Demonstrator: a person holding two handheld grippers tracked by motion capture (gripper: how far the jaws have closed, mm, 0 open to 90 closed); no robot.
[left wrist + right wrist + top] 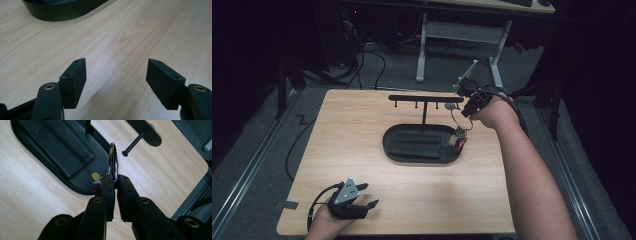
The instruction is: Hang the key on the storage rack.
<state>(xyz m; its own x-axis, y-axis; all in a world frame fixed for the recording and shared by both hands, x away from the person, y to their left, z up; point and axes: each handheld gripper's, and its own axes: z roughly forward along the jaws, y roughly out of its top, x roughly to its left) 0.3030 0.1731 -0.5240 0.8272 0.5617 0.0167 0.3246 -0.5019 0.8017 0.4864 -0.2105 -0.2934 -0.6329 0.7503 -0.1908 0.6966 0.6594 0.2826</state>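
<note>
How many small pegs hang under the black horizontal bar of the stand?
4 small pegs along the black horizontal bar: near its left end, left of the post, right of the post, and a less clear one at its right end.

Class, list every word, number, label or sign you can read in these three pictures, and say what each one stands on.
None can be read.
Tags on the key ring: yellow and red bits show below the right gripper, too small and hidden to tell any print.
Tray, rack, table, left gripper: no print seen.
</note>
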